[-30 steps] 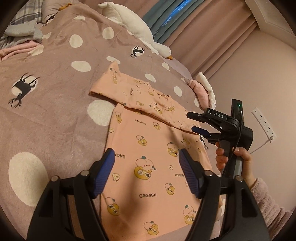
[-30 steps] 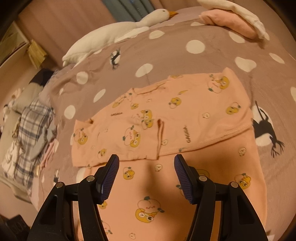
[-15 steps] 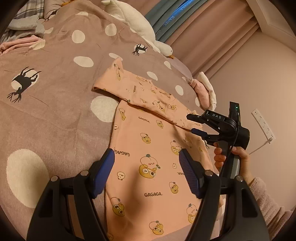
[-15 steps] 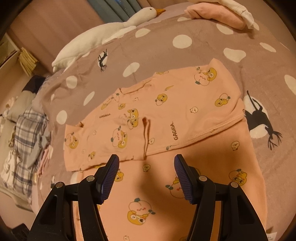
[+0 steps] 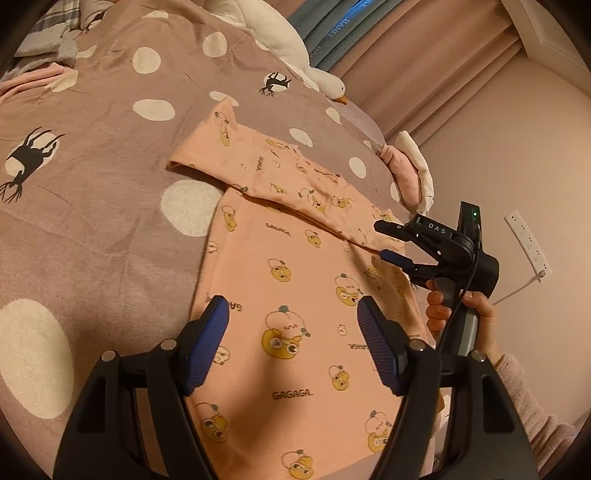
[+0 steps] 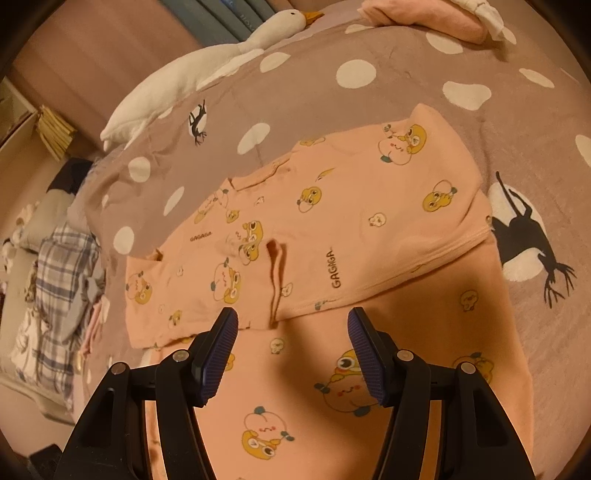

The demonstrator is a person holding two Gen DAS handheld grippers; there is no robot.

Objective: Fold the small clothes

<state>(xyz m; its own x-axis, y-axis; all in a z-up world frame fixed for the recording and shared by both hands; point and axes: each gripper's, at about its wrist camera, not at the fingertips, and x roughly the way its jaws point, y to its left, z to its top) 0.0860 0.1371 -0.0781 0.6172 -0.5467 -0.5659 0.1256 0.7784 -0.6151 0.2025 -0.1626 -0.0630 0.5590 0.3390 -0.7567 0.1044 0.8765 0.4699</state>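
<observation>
A small peach shirt (image 5: 291, 280) with cartoon prints lies flat on the bed, its sleeves folded across the upper body (image 6: 332, 225). My left gripper (image 5: 291, 314) is open and empty, held above the shirt's lower body. My right gripper (image 6: 291, 317) is open and empty, just above the lower edge of the folded sleeves. In the left wrist view the right gripper (image 5: 384, 240) hovers at the shirt's right side, held by a hand (image 5: 480, 317).
The mauve bedspread (image 5: 92, 206) with white dots and deer prints lies under the shirt. A white goose plush (image 6: 207, 70) lies at the far edge. Folded pink and white clothes (image 6: 436, 18) sit at the back. A plaid pile (image 6: 55, 280) lies at the left.
Both grippers have moved closer over the shirt, still open. The shirt itself has not moved.
</observation>
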